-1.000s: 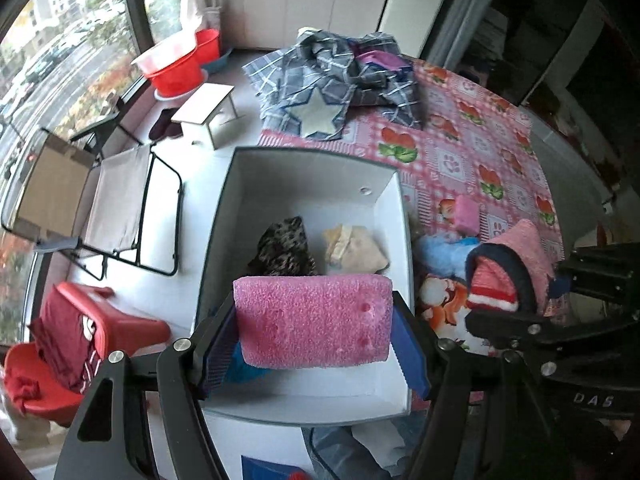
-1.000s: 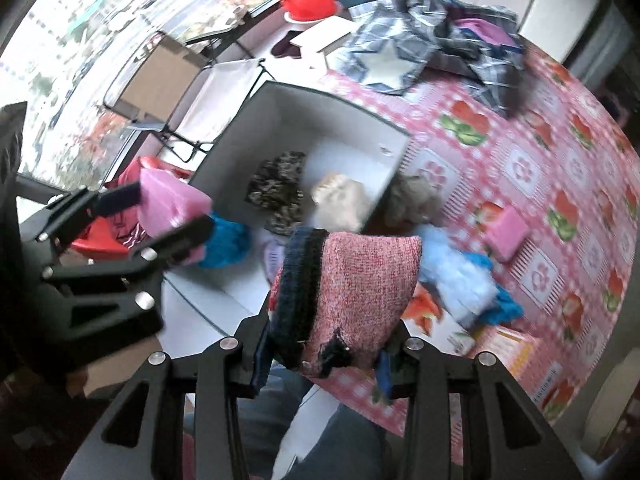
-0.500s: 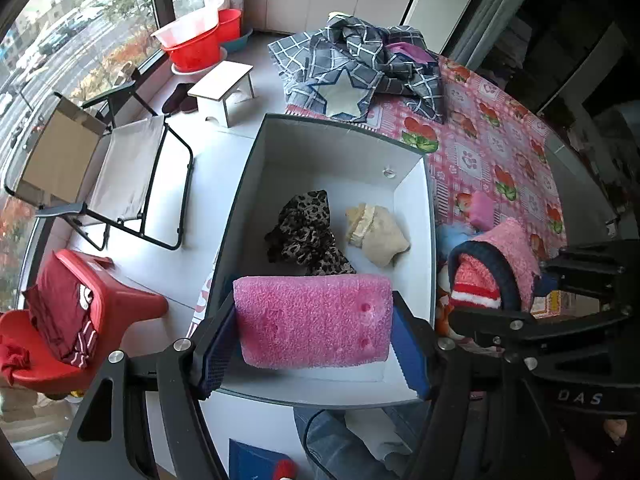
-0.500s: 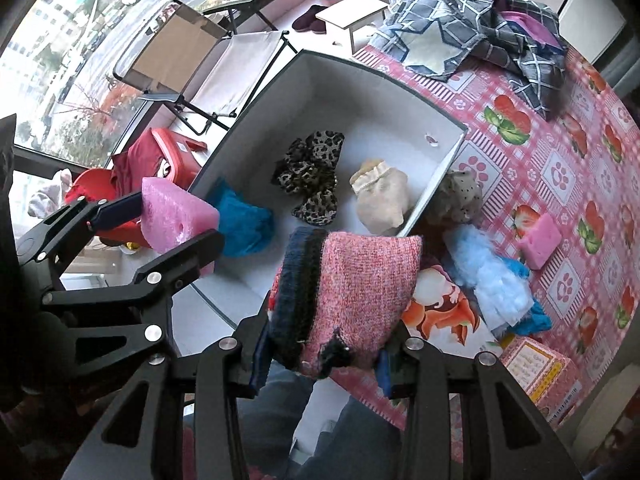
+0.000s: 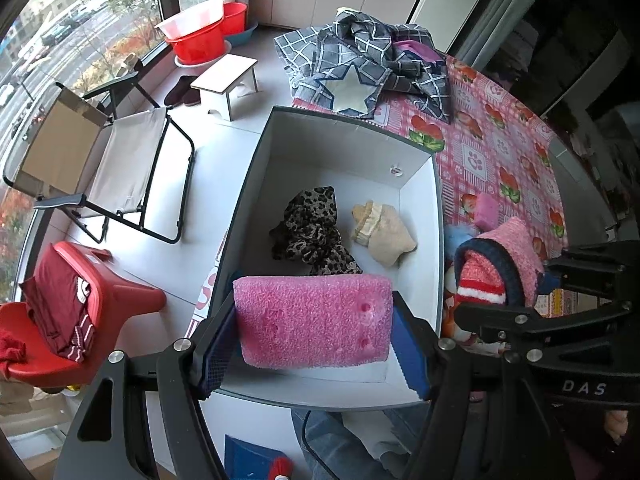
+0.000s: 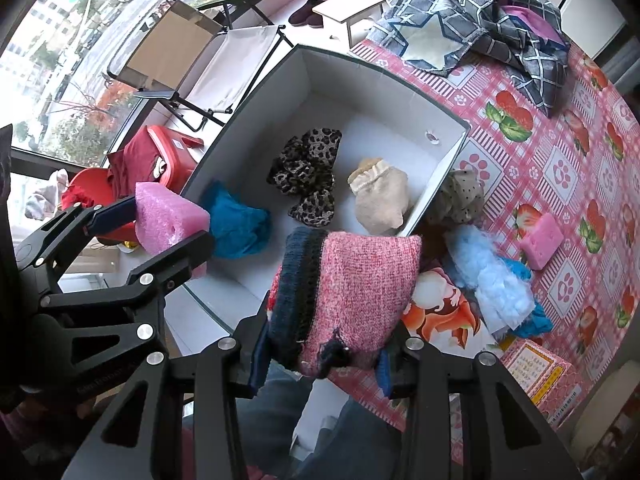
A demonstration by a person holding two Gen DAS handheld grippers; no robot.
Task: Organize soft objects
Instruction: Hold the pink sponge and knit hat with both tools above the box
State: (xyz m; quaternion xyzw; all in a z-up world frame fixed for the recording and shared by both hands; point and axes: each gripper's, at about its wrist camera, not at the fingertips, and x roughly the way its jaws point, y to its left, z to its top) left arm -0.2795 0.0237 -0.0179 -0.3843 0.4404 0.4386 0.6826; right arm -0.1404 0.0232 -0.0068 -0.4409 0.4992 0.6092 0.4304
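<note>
The left hand-held gripper point(image 5: 312, 340) is clamped on a pink foam block point(image 5: 314, 320), its blue pads pressed against the block's two ends, and holds it above the near edge of an open white box point(image 5: 436, 216). Just beside it, the right hand-held gripper point(image 6: 320, 356) is closed around a pink knitted hat point(image 6: 352, 292) with a dark blue band, which hangs over the box's near right corner.

Inside the box lie a crumpled teal cloth point(image 6: 236, 220) at the near left, a leopard-print fabric piece point(image 5: 312, 232) in the middle and a beige soft item point(image 5: 382, 232) just to its right, apart from each other.

The box stands on a counter covered with a pink strawberry-patterned cloth point(image 6: 560, 168). Right of the box, touching its outer wall, sits a dotted grey-beige bundle point(image 6: 460, 196); near it lie a light blue fluffy item point(image 6: 492, 276) and, further right, a small pink sponge point(image 6: 542, 236).

At the far end of the counter a grey checked garment point(image 5: 368, 64) with a pale star is heaped. Beyond the box, on the floor, stand a folding chair point(image 5: 132, 168), a small white stool point(image 5: 228, 84) and red basins point(image 5: 200, 40) by the window.
</note>
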